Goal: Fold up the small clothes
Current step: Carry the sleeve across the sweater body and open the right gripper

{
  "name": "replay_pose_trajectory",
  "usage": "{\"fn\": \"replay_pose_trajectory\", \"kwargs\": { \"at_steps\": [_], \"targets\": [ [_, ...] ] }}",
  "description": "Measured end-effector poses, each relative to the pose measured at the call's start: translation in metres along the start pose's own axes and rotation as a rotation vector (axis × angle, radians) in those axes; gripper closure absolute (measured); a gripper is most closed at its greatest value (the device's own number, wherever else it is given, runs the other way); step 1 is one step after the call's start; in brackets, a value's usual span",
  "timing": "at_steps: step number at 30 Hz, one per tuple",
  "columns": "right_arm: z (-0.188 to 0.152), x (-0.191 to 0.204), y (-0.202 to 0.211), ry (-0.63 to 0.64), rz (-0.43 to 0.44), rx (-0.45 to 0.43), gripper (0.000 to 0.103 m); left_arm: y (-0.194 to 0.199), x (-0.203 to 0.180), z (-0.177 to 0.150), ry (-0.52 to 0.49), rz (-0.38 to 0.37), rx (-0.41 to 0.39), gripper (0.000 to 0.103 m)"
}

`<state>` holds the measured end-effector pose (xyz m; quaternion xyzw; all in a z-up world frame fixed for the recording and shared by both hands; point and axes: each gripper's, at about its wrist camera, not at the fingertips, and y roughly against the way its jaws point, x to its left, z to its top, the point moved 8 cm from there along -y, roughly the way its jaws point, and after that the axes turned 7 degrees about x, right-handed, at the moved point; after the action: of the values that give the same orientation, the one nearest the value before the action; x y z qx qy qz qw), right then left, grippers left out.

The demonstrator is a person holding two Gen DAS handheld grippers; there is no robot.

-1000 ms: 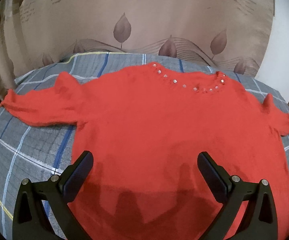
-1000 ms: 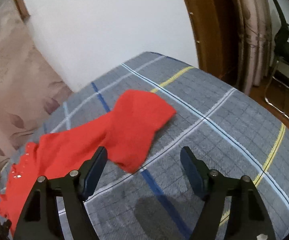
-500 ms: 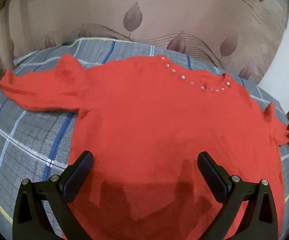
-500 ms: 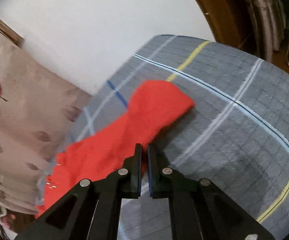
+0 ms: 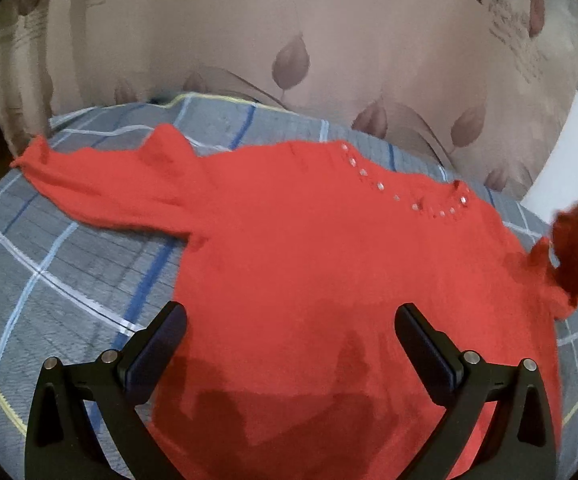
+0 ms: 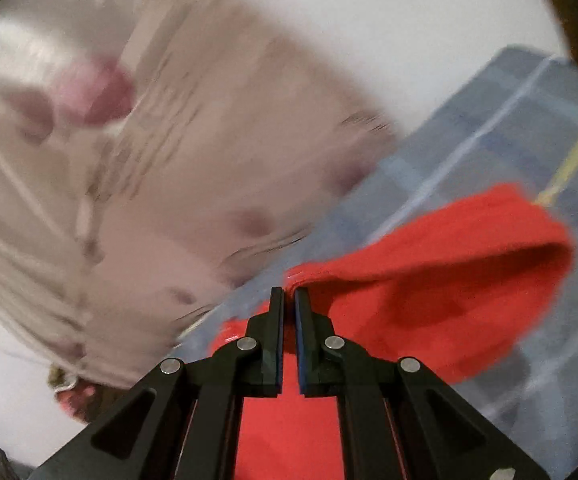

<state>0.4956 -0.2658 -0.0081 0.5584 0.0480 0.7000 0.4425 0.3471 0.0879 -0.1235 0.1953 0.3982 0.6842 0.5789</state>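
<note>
A red sweater [image 5: 329, 280] with small beads along its neckline lies spread on a grey plaid cover [image 5: 49, 280]. Its left sleeve [image 5: 101, 176] stretches out flat. My left gripper [image 5: 289, 340] hangs open above the sweater's lower body, with nothing between its fingers. In the right wrist view my right gripper [image 6: 288, 300] is shut on the red sleeve [image 6: 449, 280], whose cuff end is lifted off the cover and drapes to the right. In the left wrist view that raised sleeve [image 5: 573, 256] curls up at the right edge.
A beige curtain with leaf prints [image 5: 289, 60] hangs right behind the bed. A white wall [image 6: 369, 20] and a wooden frame edge stand at the far right. The plaid cover [image 6: 509, 120] extends past the sleeve.
My right gripper closed on the sleeve, then lifted it and swung it towards the sweater's body. The left gripper stayed open and rolled slightly.
</note>
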Motion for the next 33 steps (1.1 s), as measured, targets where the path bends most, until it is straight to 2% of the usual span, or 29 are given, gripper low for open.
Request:
{"fn": "replay_pose_trajectory", "kwargs": {
  "at_steps": [4,8,10,12,17,21,26,28,30,32,33],
  "targets": [
    [-0.033,0.063,-0.076,0.005,0.113,0.113,0.097,0.005,0.024,0.003,0.105,0.005,-0.036,0.000],
    [-0.069,0.103,-0.134,0.006,0.172,0.203,0.097,0.012,0.053,0.006,0.222,0.054,-0.087,0.000],
    [-0.089,0.113,-0.157,-0.005,0.192,0.247,0.097,0.011,0.065,0.005,0.275,0.059,-0.080,0.000],
    [-0.104,0.115,-0.173,-0.009,0.191,0.278,0.097,0.005,0.073,0.003,0.321,0.033,-0.045,0.000],
    [-0.149,0.115,-0.214,-0.025,0.174,0.379,0.097,0.000,0.082,-0.001,0.375,0.016,-0.019,0.000],
    [-0.162,0.109,-0.223,-0.078,0.205,0.403,0.097,0.001,0.083,-0.002,0.373,0.015,-0.017,0.000],
    [-0.156,0.132,-0.226,-0.078,0.338,0.398,0.097,0.000,0.084,-0.002,0.385,0.020,-0.019,0.000],
    [-0.168,0.136,-0.233,-0.089,0.389,0.468,0.096,-0.001,0.083,-0.001,0.386,0.023,-0.019,0.000],
    [-0.181,0.134,-0.229,-0.033,0.352,0.491,0.094,-0.004,0.083,0.001,0.384,0.025,-0.017,0.000],
    [-0.184,0.128,-0.212,0.028,0.304,0.476,0.094,-0.003,0.082,0.001,0.384,0.017,-0.017,0.000],
    [-0.183,0.124,-0.200,0.052,0.291,0.456,0.093,-0.004,0.080,0.002,0.377,-0.010,-0.016,0.000]
  ]
}}
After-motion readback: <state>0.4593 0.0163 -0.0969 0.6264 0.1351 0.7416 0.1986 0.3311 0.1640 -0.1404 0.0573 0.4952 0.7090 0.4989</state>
